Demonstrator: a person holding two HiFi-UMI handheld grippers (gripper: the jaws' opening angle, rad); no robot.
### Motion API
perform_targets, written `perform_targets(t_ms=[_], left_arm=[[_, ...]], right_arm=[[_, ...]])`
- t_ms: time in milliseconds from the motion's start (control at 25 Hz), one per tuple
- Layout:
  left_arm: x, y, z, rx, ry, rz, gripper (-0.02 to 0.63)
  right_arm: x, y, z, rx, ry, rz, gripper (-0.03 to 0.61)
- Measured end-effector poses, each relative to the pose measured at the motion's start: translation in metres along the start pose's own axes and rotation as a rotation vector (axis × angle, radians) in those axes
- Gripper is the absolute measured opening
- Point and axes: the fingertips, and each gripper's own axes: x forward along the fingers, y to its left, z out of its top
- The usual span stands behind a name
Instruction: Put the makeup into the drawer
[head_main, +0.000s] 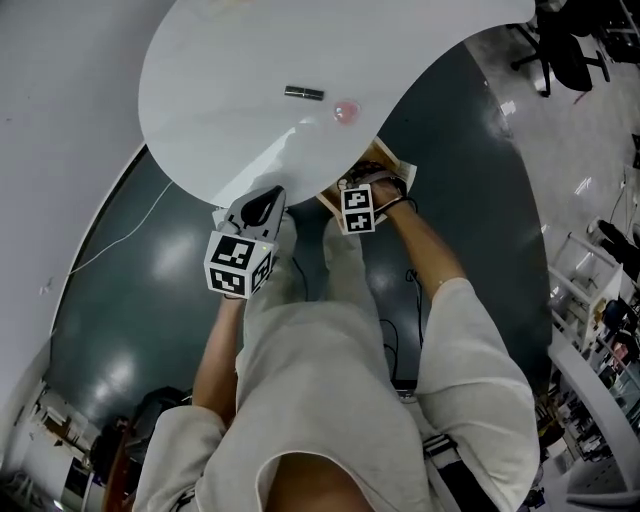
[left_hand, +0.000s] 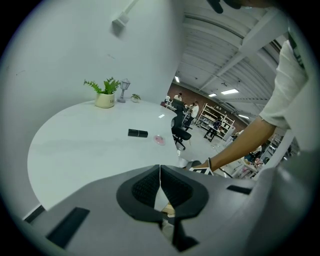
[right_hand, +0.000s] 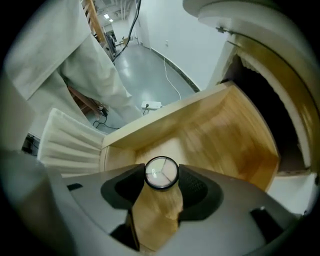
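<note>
Counter (head_main: 220, 110) space matters less now than what sits under its near edge: the wooden drawer (right_hand: 235, 135) stands pulled out there, and its pale floor looks bare as far as the right gripper view shows. Your right hand-held gripper (right_hand: 161, 176) points down into it, its jaws pinching a small round compact (right_hand: 161, 172) by the black rim, one pad on each side. The compact hangs above the drawer floor without touching it.

Bring it close over the wood before you spread the jaws. A round case let go from high up will likely roll or skid toward the dark back of the drawer. Open just enough to free the rim, then lift straight up so that no pad drags the compact along.

Your left hand-held gripper (left_hand: 160, 175) sits at the counter's edge near the drawer, jaws pressed together on nothing. Hold it clear of the drawer front so you do not nudge it shut.

Up on the counter, well apart from the drawer, a black tube (head_main: 303, 93) and a small pink round piece (head_main: 346, 111) lie near each other, probably the next makeup to fetch.
</note>
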Motion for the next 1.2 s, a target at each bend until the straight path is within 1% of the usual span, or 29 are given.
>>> perform_targets(t_ms=[120, 240, 560, 720, 800, 880, 1000, 1200], left_arm=[[-0.001, 0.008, -0.009, -0.011, 0.0, 0.006, 0.012], [0.004, 0.01, -0.016, -0.009, 0.009, 0.009, 0.012], [0.004, 0.017, -0.02, -0.02, 0.001, 0.022, 0.012], [0.006, 0.018, -0.022, -0.019, 0.001, 0.03, 0.012], [0.006, 0.019, -0.024, -0.024, 0.001, 0.031, 0.012], [0.006, 0.021, -0.024, -0.026, 0.002, 0.033, 0.012], [0.007, 0.02, -0.022, -0.024, -0.005, 0.032, 0.012], [0.001, 0.01, -0.017, -0.018, -0.028, 0.033, 0.012]], right_arm=[[0.018, -0.003, 0.006, -0.008, 0.013, 0.013, 0.209], [0.034, -0.007, 0.0, -0.021, 0.032, 0.022, 0.209], [0.06, -0.006, -0.005, -0.07, 0.064, 0.041, 0.209], [0.067, -0.006, -0.008, -0.085, 0.063, 0.034, 0.218], [0.066, -0.006, -0.007, -0.079, 0.053, 0.036, 0.282], [0.059, -0.01, -0.004, -0.08, 0.035, 0.023, 0.278], [0.045, -0.015, 0.003, -0.111, 0.004, -0.015, 0.273], [0.015, -0.009, 0.006, -0.156, -0.007, -0.057, 0.281]])
